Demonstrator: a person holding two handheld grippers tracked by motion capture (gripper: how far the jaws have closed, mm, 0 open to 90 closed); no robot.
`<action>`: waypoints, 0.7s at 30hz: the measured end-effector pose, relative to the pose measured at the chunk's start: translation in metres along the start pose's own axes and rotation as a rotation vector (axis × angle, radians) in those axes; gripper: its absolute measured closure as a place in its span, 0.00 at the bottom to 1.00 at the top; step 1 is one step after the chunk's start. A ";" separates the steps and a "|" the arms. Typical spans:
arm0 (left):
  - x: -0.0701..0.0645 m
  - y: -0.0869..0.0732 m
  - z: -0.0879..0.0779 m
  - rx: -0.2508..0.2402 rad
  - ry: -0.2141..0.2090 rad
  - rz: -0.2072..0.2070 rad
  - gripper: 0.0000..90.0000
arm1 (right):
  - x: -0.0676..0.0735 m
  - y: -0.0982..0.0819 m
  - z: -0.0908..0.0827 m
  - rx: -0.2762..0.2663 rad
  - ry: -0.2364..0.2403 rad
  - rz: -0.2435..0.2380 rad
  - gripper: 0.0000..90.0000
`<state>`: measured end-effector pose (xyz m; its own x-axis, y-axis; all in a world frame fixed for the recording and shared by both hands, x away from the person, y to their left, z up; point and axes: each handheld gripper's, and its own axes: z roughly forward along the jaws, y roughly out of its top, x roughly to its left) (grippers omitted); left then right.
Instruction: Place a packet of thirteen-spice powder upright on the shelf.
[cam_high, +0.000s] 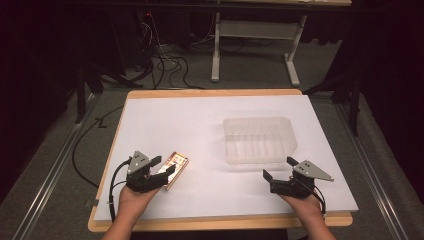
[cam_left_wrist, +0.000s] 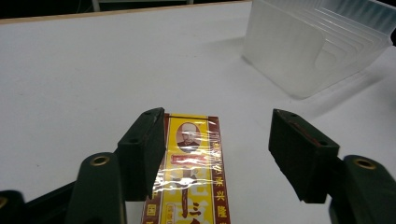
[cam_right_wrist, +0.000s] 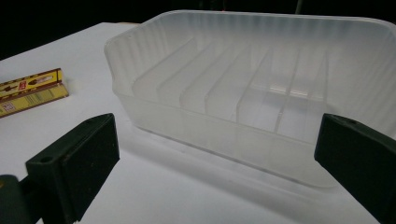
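Both hands hold grippers at the table's near edge. Left gripper stands open around the yellow box, one pad beside the box's edge, the other clear of it. Right gripper gapes wide and empty just before the clear plastic bin on the white tabletop

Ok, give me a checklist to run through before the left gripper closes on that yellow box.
1. Left gripper jaws open: ok.
2. Yellow box between the jaws: ok, though it sits against the left pad, off centre.
3. Gap at the right pad: not ok, wide.
4. Box flat on the white tabletop: ok.
5. Ribbed clear plastic bin upright, with nothing in it: ok.
6. Right gripper open, holding nothing, near the bin: ok.
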<state>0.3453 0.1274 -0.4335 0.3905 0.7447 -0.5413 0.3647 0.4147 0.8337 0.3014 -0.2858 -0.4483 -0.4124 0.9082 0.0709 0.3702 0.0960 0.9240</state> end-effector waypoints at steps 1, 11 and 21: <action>0.000 0.000 0.000 0.000 0.000 0.000 0.48 | 0.000 0.000 0.000 0.002 0.001 0.006 0.00; 0.024 0.000 -0.003 0.016 0.076 0.057 0.73 | -0.008 0.000 -0.008 -0.017 -0.009 0.042 0.00; 0.048 0.000 0.001 0.048 0.213 0.059 1.00 | -0.003 0.000 -0.007 -0.010 0.008 0.009 0.01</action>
<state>0.3649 0.1624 -0.4590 0.2268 0.8624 -0.4526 0.3883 0.3461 0.8541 0.2968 -0.2911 -0.4454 -0.4155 0.9058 0.0824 0.3660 0.0836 0.9269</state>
